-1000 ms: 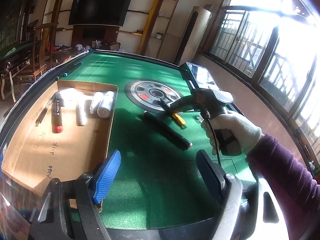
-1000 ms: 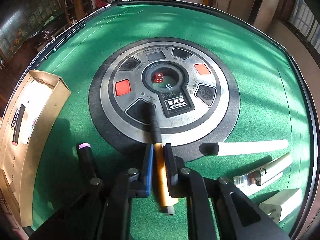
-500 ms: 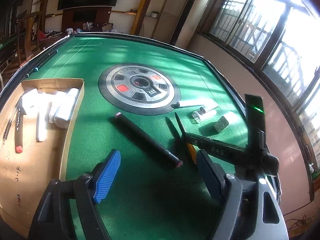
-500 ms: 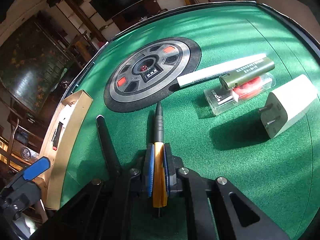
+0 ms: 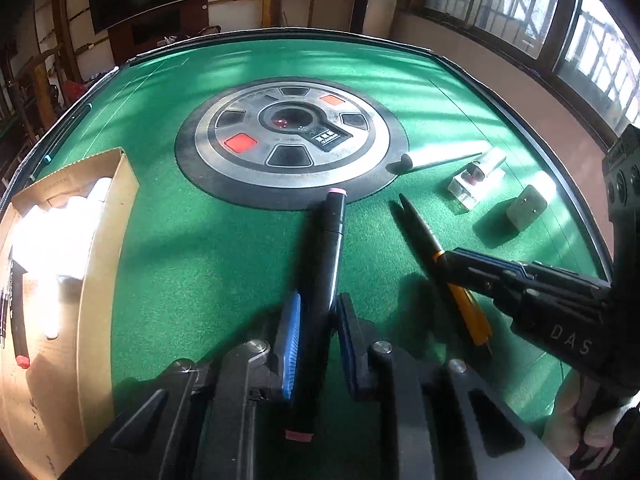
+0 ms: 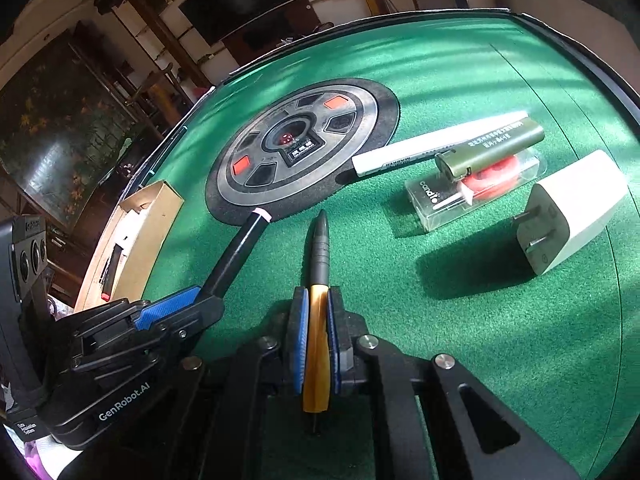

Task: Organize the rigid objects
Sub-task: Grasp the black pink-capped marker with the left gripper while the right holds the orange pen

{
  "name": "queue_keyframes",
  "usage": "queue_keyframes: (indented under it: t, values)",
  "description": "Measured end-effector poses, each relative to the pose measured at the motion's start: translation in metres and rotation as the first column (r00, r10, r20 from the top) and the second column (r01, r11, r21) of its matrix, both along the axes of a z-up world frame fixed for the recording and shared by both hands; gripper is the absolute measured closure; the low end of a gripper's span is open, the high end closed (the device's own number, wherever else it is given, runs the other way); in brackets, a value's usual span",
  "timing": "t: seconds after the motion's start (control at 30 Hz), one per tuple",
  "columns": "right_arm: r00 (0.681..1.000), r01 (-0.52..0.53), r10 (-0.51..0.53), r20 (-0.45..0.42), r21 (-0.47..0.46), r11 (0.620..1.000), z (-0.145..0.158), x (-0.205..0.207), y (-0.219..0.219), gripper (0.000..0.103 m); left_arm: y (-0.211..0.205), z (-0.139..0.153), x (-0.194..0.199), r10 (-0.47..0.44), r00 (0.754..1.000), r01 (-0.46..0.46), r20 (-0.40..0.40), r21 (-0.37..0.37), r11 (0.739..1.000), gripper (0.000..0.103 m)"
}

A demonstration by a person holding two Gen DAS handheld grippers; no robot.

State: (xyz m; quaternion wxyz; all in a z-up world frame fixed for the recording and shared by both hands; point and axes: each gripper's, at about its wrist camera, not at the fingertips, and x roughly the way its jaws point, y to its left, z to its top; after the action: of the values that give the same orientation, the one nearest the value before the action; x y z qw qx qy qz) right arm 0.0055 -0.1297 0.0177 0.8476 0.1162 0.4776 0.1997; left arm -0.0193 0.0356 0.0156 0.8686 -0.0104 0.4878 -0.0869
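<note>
My left gripper [image 5: 316, 312] is shut on a long black marker with pink ends [image 5: 326, 264], which also shows in the right wrist view [image 6: 236, 252]. My right gripper [image 6: 316, 304] is shut on a black and gold pen [image 6: 317, 280], held just above the green felt; the pen also shows in the left wrist view [image 5: 424, 232]. The cardboard box [image 5: 108, 240] at the left holds white items and a black marker with a red end [image 5: 18, 320]. The left gripper [image 6: 176, 308] shows at the left of the right wrist view.
A white marker [image 6: 432, 144], an olive tube [image 6: 492, 148] on a clear case [image 6: 472, 192] and a white plug adapter [image 6: 572, 212] lie on the right of the felt. The round metal console [image 5: 292, 136] sits mid-table. The raised table rim [image 5: 520, 128] runs along the right.
My left gripper has moved onto the black marker and shut on it. My right gripper keeps hold of the gold pen and stays near the table's front right.
</note>
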Motion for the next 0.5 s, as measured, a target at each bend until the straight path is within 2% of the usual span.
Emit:
queue_keyframes:
  t: [0.1,0.17,0.23,0.3,0.37,0.4,0.5]
  values:
    - [1.0,-0.008,0.008,0.008,-0.01,1.0,0.001,-0.001,0.003,0.087,0.003,0.0,-0.008,-0.01,1.0,0.01,0.004,0.007,1.0,0.085]
    - [1.0,-0.02,0.02,0.017,-0.014,1.0,0.002,-0.002,0.007,0.082,-0.003,0.0,-0.008,-0.012,1.0,0.01,0.026,0.042,0.999,0.083]
    - [0.999,-0.03,0.031,0.033,-0.034,0.999,0.003,-0.004,0.011,0.079,-0.01,-0.001,-0.007,-0.017,0.999,0.014,0.049,0.052,0.999,0.068]
    - [0.998,-0.038,0.042,0.052,-0.068,0.997,0.003,-0.007,0.015,0.078,-0.019,-0.002,-0.007,-0.037,0.997,0.032,0.068,0.074,0.997,0.067]
    - [0.996,-0.045,0.052,0.066,-0.097,0.994,0.004,-0.009,0.019,0.077,-0.02,-0.001,-0.008,-0.062,0.996,0.058,0.071,0.056,0.997,0.077]
    - [0.996,-0.047,0.055,0.071,-0.108,0.993,0.004,-0.009,0.021,0.076,-0.018,0.0,-0.01,-0.068,0.995,0.066,0.068,0.043,0.997,0.088]
    - [0.994,-0.055,0.068,0.089,-0.143,0.988,0.004,-0.012,0.025,0.076,-0.006,0.006,-0.023,-0.06,0.995,0.061,0.077,-0.011,0.998,0.089]
